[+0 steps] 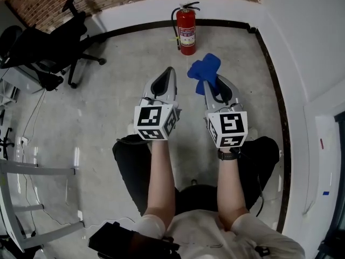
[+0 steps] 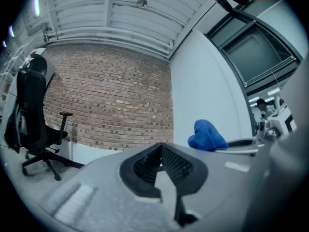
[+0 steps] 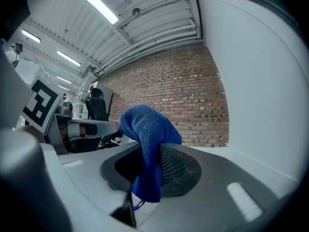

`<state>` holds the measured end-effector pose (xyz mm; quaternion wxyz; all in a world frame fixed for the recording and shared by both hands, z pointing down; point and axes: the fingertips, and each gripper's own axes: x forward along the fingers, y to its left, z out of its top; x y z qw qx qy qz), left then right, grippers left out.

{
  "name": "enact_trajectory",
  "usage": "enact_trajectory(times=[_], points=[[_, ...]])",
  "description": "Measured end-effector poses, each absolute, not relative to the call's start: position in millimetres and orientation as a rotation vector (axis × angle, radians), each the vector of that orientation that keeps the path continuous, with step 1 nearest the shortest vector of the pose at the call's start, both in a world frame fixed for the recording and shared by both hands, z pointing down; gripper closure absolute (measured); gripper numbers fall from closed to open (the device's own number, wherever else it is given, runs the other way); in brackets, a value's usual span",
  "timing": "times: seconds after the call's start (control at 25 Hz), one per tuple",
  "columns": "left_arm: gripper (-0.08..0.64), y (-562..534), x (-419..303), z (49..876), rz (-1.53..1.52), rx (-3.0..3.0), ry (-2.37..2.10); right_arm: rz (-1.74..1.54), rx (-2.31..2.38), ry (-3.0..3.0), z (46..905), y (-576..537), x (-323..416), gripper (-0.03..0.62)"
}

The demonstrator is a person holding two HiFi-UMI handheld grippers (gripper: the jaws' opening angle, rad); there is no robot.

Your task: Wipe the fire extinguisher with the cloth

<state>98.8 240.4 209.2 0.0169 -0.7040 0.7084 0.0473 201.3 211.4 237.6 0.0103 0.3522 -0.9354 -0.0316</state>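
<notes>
Bright even light, fisheye-warped edges

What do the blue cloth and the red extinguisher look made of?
The cloth looks like soft microfibre or terry, matte, showing a fine nubby weave and limp folds. The fire extinguisher is probably painted metal, smooth red with a slight sheen along its cylinder.

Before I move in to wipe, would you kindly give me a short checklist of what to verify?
1. Grip: the cloth is clamped in the right gripper: ok.
2. Spare hand: the left gripper is shut with nothing in it: ok.
3. Target: the fire extinguisher stands upright by the wall: ok.
4. Contact: the cloth is apart from the fire extinguisher: not ok.
5. Path: the floor ahead is bare, and the office chair is off to the left: ok.
6. Dirty spots: cannot tell.
</notes>
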Motion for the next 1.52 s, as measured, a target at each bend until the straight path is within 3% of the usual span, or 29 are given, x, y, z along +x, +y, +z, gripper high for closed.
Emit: enact_trajectory(times=[1.52], points=[[0.558, -49.9, -73.6, 231.5, 0.123, -2.338, 2.082, 0.038, 1.303, -2.828, 254.7, -82.9, 53.5, 0.505]])
